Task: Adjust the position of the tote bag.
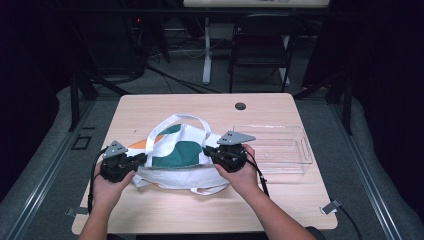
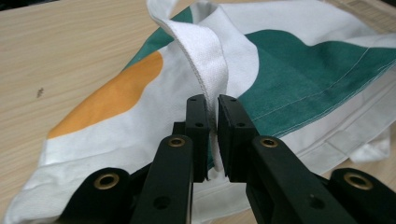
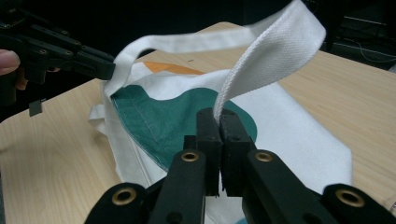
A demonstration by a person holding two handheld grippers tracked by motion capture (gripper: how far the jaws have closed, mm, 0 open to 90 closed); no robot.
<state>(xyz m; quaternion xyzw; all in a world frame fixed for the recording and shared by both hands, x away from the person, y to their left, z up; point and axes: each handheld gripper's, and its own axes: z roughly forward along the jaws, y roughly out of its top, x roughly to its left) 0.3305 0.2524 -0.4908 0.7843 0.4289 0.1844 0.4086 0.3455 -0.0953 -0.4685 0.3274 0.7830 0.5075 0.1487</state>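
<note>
One white cloth tote bag (image 1: 177, 155) with green and orange blobs lies on the light wooden table (image 1: 165, 205), near the middle and a bit toward the person. It has two white woven straps — one strap (image 1: 176, 120) loops up over the bag, and the other strap (image 1: 207, 189) lies flat on the table at the near edge of the bag.

There are two grippers, one in each hand. The left gripper (image 1: 141, 159) is at the left side of the bag. In the left gripper view (image 2: 212, 135) its black jaws are almost together, with the raised strap (image 2: 205, 60) running down through the thin gap between them — a pinch on the strap where it meets the bag's rim. The right gripper (image 1: 206, 152) is at the right side of the bag. In the right gripper view (image 3: 219, 149) its jaws are pressed tight on the other end of the same strap (image 3: 271, 46), which rises up from them and bends over toward the left gripper (image 3: 105, 70).

One clear plastic tray (image 1: 300, 150) sits on the table just right of the bag, close to the right hand (image 1: 240, 175). One small dark round hole (image 1: 240, 106) is near the far edge.

The table has bare wood in front of the bag, at the far side and at the left. The bag's left corner is near the left edge of the table.
</note>
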